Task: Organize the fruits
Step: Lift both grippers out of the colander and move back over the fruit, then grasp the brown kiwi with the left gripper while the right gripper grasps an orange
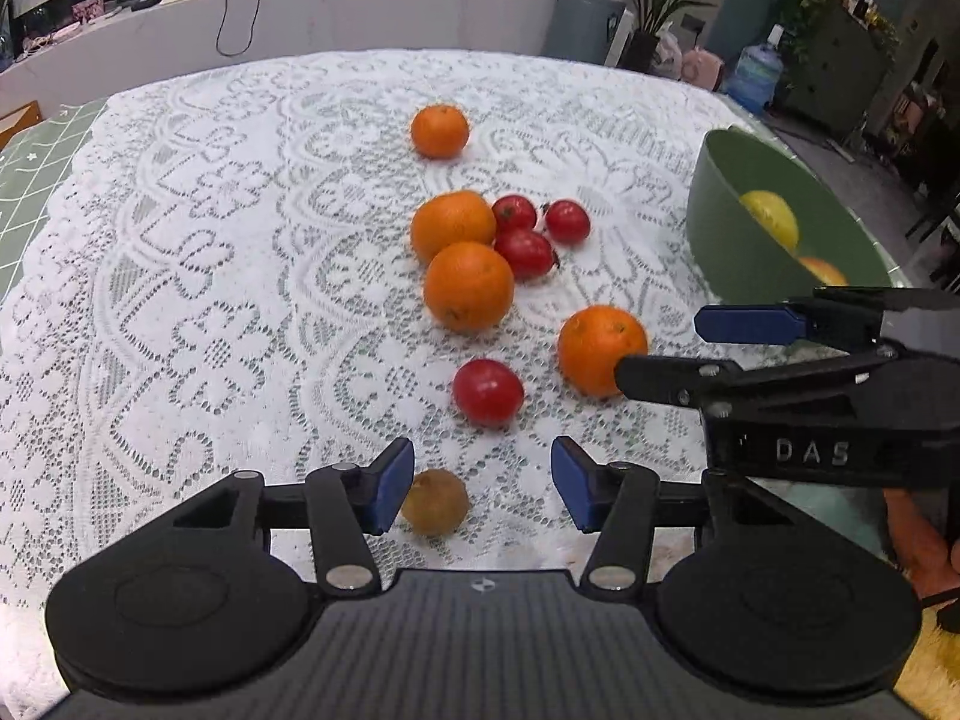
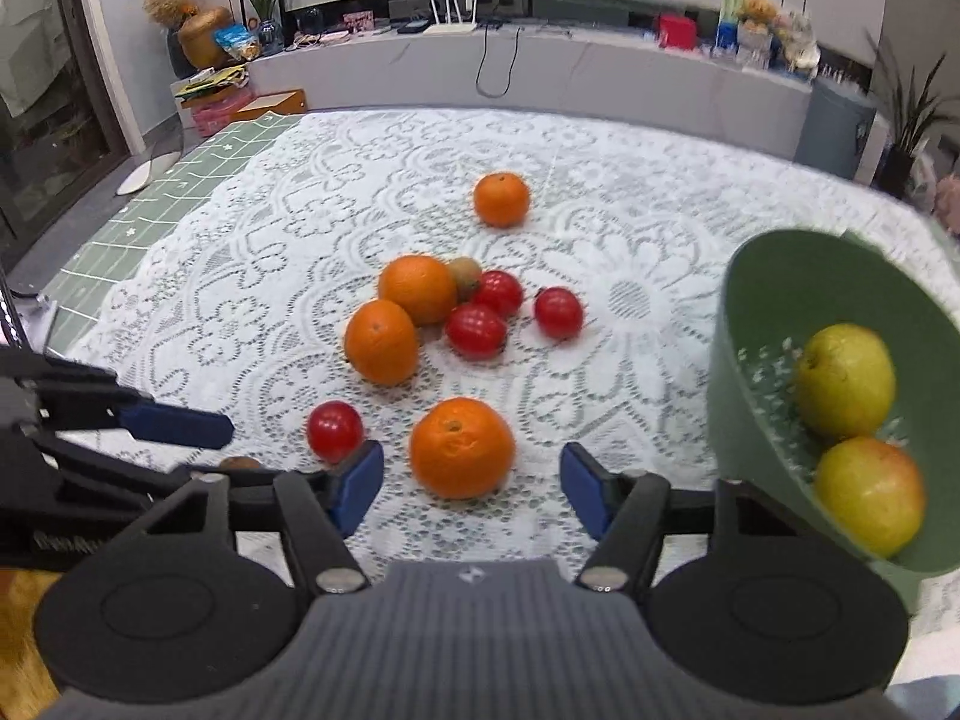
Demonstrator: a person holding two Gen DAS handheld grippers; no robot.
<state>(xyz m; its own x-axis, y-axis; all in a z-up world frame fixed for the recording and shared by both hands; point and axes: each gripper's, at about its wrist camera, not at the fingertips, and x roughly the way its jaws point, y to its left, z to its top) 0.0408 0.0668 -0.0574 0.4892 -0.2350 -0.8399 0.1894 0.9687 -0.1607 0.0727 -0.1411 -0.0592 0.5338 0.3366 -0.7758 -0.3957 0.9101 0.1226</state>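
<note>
On the lace cloth lie several oranges and several red tomatoes. My left gripper (image 1: 483,483) hovers low over a brown kiwi (image 1: 435,501). The kiwi sits close against the left pad (image 1: 390,483), well clear of the other pad, so the jaws are open. My right gripper (image 2: 471,489) stands open around the nearest orange (image 2: 462,447), with a gap on both sides. In the left wrist view the right gripper (image 1: 660,348) comes in from the right beside that orange (image 1: 603,351). A tomato (image 1: 487,391) lies between the two grippers.
A green bowl (image 2: 750,312) at the right holds two yellow-green apples (image 2: 845,381). A cluster of oranges (image 2: 381,341), tomatoes (image 2: 476,330) and a second kiwi (image 2: 465,273) lies mid-table, with a lone orange (image 2: 501,199) farther back. The left gripper (image 2: 222,450) is close at the left.
</note>
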